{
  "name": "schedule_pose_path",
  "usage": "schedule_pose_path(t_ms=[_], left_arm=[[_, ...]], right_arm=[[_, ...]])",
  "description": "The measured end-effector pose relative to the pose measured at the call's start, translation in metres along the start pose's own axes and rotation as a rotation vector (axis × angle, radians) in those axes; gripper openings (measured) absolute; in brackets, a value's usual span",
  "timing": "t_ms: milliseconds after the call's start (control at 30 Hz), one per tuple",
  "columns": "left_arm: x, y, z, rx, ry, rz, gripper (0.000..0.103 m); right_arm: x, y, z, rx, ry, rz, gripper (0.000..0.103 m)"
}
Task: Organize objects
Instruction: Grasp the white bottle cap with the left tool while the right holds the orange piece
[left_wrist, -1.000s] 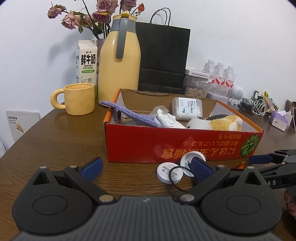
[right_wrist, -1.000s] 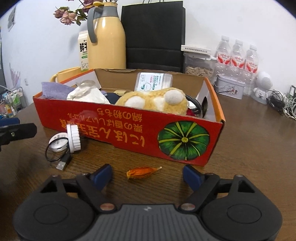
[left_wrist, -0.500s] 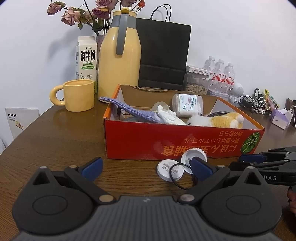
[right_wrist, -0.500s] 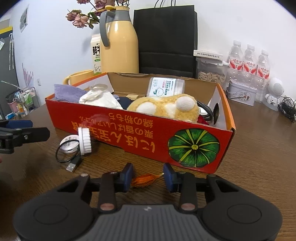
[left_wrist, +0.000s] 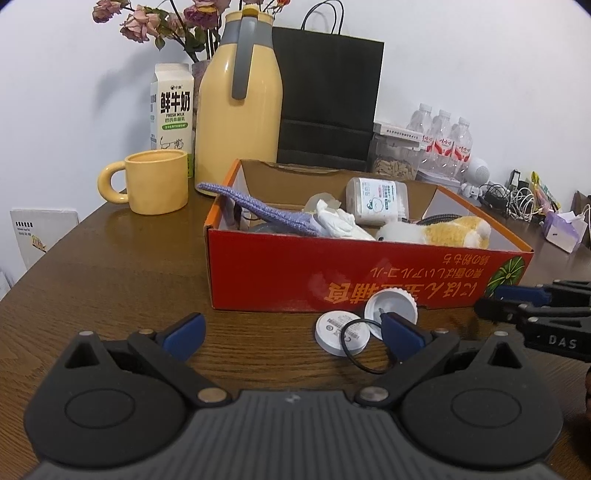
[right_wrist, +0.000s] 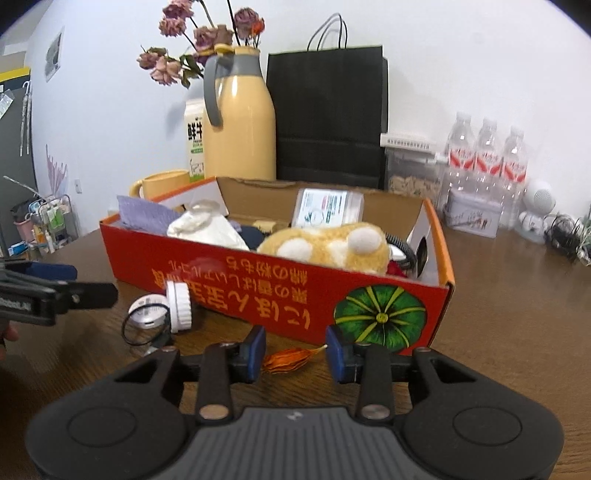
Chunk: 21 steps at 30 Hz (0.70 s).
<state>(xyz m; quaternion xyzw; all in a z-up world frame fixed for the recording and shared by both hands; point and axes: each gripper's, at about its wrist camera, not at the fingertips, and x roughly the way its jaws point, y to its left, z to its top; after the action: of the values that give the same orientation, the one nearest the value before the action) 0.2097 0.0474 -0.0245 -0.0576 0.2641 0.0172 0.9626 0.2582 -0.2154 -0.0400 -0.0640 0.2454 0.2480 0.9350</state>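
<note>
Orange dried pod (right_wrist: 287, 361) on the desk (right_wrist: 517, 332) before the red box (right_wrist: 280, 291), long axis spanning the right claw (right_wrist: 295, 352), whose half-closed jaws have just narrowed round it, left pad touching. Left claw (left_wrist: 291, 332) released, farther off.

My left gripper (left_wrist: 291, 332): black linkage arms, blue pads on the fingertips (left_wrist: 184, 330), silver pivot screws, two round black discs near the camera, ribbed grey housing between them. My right gripper (right_wrist: 295, 352): same build, with blue pads (right_wrist: 256, 350), silver screws and a ribbed grey body. Seen from the left camera, its black side carries white lettering "DAS".
</note>
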Motion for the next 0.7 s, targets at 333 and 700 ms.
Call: schedule_pose_path(t_ms=[333, 700], left_arm=[[0.003, -0.026, 0.0, 0.065, -0.036, -0.036, 0.103], [0.022, -0.066, 0.004, 0.121, -0.032, -0.08, 0.09]], right_arm=[[-0.011, 0.002, 0.004, 0.004, -0.05, 0.01, 0.035], [-0.024, 0.001, 0.006, 0.022, -0.1, 0.016, 0.035]])
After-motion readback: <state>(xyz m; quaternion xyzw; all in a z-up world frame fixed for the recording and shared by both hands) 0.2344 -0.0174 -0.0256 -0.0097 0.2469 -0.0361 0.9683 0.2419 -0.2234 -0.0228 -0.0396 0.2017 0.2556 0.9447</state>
